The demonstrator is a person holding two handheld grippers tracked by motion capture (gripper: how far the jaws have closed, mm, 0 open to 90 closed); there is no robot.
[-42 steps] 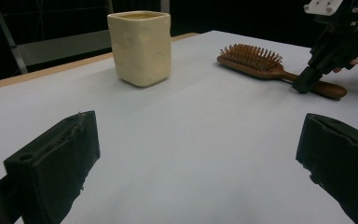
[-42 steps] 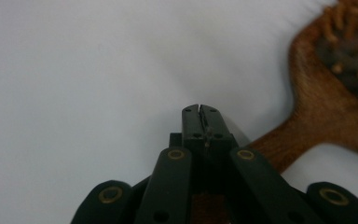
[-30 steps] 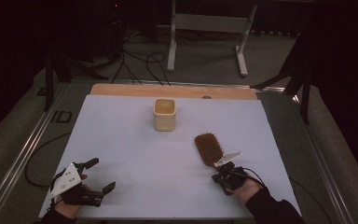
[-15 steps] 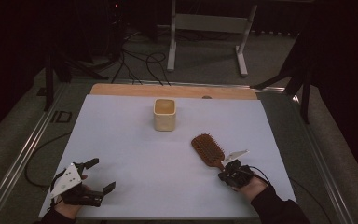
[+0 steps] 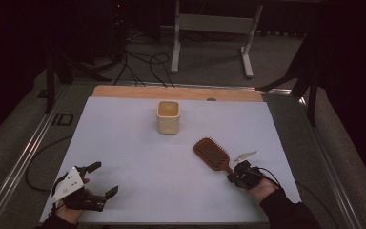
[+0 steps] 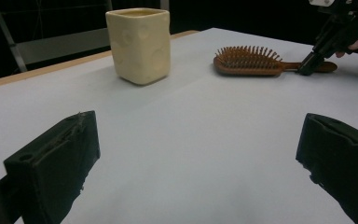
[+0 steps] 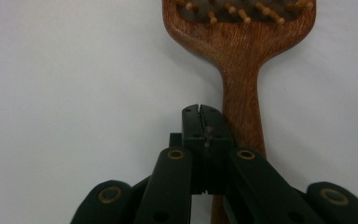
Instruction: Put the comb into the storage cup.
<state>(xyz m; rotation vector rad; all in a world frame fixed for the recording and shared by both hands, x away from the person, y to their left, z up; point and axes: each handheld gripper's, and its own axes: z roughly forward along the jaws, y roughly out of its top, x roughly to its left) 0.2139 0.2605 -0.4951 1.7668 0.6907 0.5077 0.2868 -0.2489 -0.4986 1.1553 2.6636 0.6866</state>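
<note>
One wooden hairbrush (image 5: 211, 153) lies bristles-up, handle toward your pressed-together, empty right gripper (image 5: 233, 177), head toward the far-left, on the white tabletop (image 5: 138, 152); your left gripper (image 5: 97, 180) is spread.

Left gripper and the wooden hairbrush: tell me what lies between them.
Nothing. In the high view, bare white tabletop runs from the left gripper to the wooden hairbrush; the cream cup stands farther back, off that line.
</note>
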